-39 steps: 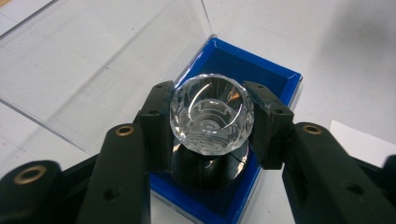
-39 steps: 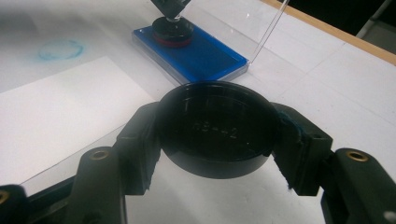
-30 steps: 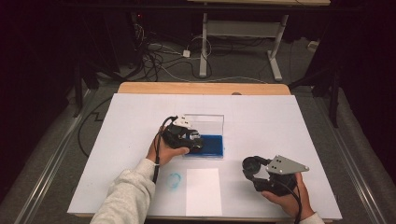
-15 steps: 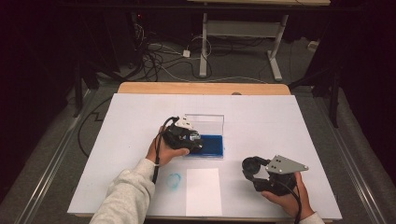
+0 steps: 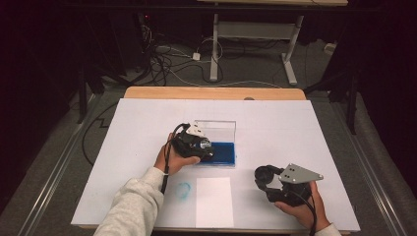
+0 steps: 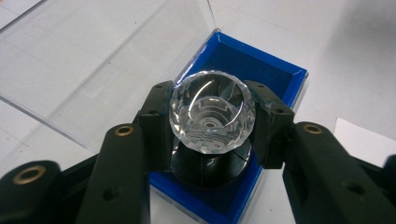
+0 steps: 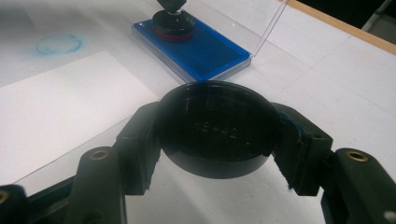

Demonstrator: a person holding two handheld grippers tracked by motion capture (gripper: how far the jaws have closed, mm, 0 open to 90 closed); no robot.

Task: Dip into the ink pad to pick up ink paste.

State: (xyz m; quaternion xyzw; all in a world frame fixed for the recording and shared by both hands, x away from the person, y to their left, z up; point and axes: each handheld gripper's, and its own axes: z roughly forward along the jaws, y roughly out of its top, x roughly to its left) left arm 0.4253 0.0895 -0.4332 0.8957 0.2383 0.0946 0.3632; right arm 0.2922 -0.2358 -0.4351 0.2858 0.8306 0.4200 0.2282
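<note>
Item 1: stamp with a faceted clear knob (image 6: 212, 111), held in my left gripper (image 6: 212, 116). The jaws are closed on the knob's widest girdle, one pad at each side. Below the knob, just under the jaws, a round black base (image 6: 210, 165) rests on the blue ink pad (image 6: 254, 70), which sits in a clear case (image 5: 215, 129) with its lid standing up beyond the jaws.
Axis: short and upright, knob up, base down; I judge it near vertical.
Handling, my estimate: hard, light, rigid. The facets are slick and the girdle tapers above and below, so a grip off the widest ring could let it squirt out. Hold at the girdle; press straight down.

Item 2: round black cap (image 7: 215, 130), shallow, held in my right gripper (image 7: 215, 140). The jaws are closed across its diameter, its open side facing the camera. I think it is the stamp's cover. Stiff, light plastic with a smooth rim; a grip on the rim suits.

Item 3: white paper sheet (image 5: 214, 201), ahead and left of the right jaws.

Item 4: blue ring mark (image 5: 183, 190) on the table (image 5: 295, 128), beside the sheet.
</note>
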